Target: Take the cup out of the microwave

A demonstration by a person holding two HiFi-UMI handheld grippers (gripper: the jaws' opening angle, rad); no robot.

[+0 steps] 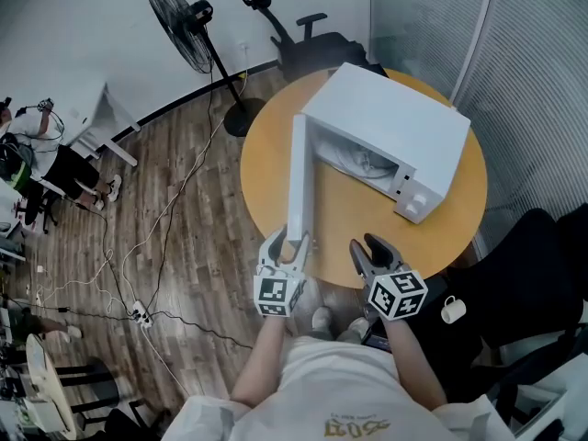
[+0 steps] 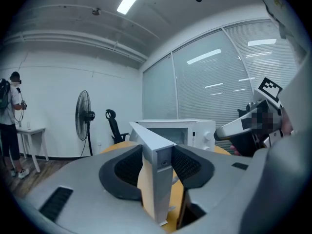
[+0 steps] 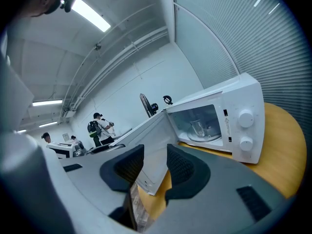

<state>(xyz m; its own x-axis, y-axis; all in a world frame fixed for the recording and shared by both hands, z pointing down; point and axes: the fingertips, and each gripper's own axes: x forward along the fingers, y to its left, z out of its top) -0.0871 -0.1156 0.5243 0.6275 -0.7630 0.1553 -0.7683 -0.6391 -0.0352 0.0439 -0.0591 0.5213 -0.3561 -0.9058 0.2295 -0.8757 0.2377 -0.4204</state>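
Cup [image 3: 197, 127] inside microwave [image 1: 386, 122]; left tool [image 1: 288, 246] clamps free edge of open door [image 1: 298, 177]; right tool [image 1: 366, 246] released above table [image 1: 459, 219] rim

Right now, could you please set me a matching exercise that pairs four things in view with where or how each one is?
Things:
1. cup
2. door
3. right gripper
4. fan

Places or states:
A. stands on the floor
B. open, holding nothing
C. inside the microwave
D. swung open, its edge gripped by the left gripper

Pairs: 1-C, 2-D, 3-B, 4-A
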